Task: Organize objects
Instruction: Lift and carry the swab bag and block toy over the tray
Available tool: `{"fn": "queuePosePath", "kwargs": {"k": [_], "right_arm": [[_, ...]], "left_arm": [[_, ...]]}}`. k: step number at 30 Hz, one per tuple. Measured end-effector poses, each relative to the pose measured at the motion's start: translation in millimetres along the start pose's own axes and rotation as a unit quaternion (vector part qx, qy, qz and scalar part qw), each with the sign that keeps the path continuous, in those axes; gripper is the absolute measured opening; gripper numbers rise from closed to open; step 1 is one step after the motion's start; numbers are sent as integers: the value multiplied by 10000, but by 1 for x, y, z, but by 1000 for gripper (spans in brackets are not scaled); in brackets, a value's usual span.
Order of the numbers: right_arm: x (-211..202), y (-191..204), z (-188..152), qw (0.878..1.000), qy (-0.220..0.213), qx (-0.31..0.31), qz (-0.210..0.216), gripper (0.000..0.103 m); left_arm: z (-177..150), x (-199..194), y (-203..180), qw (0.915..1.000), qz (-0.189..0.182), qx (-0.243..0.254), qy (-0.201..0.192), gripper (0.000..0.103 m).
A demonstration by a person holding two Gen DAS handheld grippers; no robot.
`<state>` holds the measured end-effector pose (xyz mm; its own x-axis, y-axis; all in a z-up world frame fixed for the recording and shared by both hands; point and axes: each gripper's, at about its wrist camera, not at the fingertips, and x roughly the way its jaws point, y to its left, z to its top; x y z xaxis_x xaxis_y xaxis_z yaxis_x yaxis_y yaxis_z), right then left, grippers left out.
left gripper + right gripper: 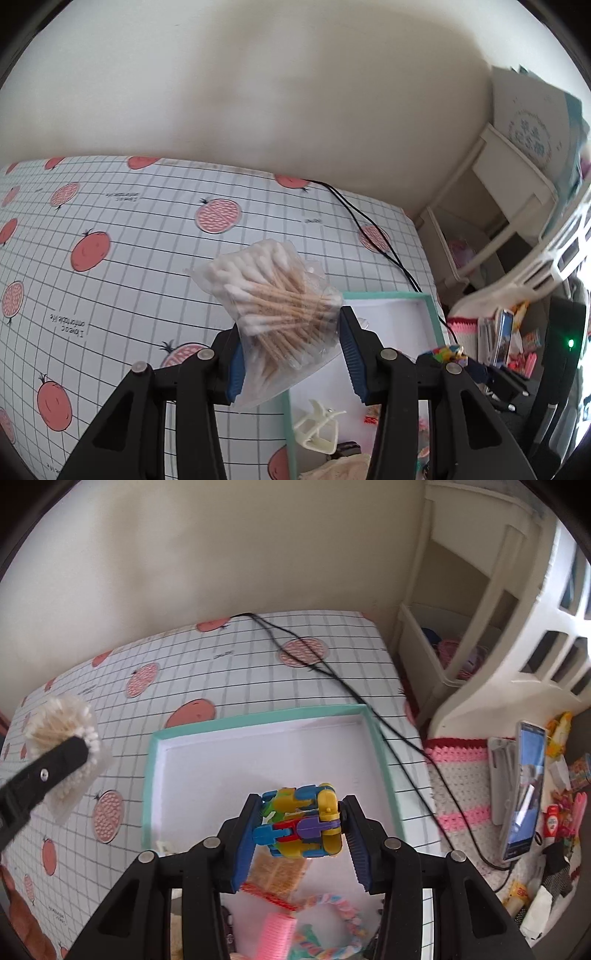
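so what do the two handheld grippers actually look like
Both look alike: the left gripper and right gripper have black plastic scissor-like linkage arms with cut-out slots, joined by round silver pivot pins. Each finger ends in a flat blue pad with fine ribbing along its edge. No cables, markings, hands or sleeves are visible on them.

I see a black cable (343, 686) trailing across the grid-patterned, fruit-printed counter (229, 672), toward a propped-up phone (524, 794).
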<state>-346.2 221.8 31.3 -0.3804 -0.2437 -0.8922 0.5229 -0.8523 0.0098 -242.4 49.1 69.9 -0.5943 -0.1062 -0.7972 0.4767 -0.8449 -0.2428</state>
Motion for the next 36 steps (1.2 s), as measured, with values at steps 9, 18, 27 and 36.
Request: {"fn": "queuePosePath", "kwargs": {"k": [9, 18, 27, 36], "right_arm": [[5, -27, -1, 9991, -21, 376, -173, 47], [32, -28, -10, 9985, 363, 269, -304, 47], [47, -22, -20, 9974, 583, 188, -390, 47], [49, -8, -22, 9976, 636, 75, -257, 47]], "left_arm": [[-17, 19, -41, 9972, 6, 724, 211, 48], [-32, 44, -40, 9951, 144, 831, 522, 48], [-41, 65, -27, 9934, 276, 731, 836, 48], [-45, 72, -22, 9926, 310, 749, 900, 48]]}}
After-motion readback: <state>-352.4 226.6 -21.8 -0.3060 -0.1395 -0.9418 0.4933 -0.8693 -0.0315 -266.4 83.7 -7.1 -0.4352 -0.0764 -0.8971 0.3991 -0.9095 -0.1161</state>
